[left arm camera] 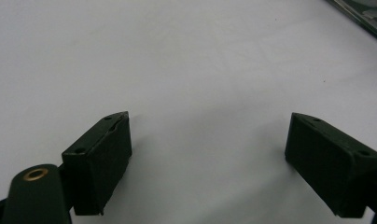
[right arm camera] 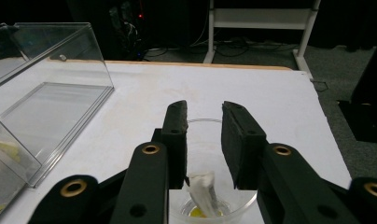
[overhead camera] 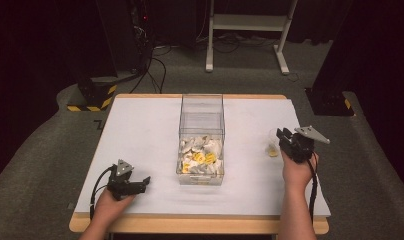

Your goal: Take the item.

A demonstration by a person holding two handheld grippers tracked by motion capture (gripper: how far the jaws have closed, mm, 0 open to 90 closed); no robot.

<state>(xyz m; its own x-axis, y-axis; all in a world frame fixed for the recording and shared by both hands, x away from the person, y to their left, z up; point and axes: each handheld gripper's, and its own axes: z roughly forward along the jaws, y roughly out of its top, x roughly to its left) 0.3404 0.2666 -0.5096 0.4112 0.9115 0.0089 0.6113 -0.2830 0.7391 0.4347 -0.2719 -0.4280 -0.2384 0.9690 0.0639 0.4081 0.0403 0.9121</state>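
A clear plastic box [overhead camera: 202, 116] stands in the middle of the white table cover, with several white and yellow sachets [overhead camera: 202, 156] heaped in its near end. At the right, a small clear cup [overhead camera: 273, 146] sits just in front of my right gripper [overhead camera: 286, 136]. In the right gripper view the gripper [right arm camera: 204, 109] hovers over the cup [right arm camera: 204, 123] with a narrow gap between its jaws, and a white sachet [right arm camera: 204, 192] stands in the cup below them, ungripped. My left gripper [overhead camera: 142, 182] rests low at the front left, its jaws wide apart [left arm camera: 210, 115] over bare cover.
The box's empty far half [right arm camera: 51, 93] lies to the left of the right gripper. A corner of the box [left arm camera: 364, 18] shows beyond the left gripper. Past the table's far edge are a white frame stand [overhead camera: 250, 22], cables and dark equipment on grey carpet.
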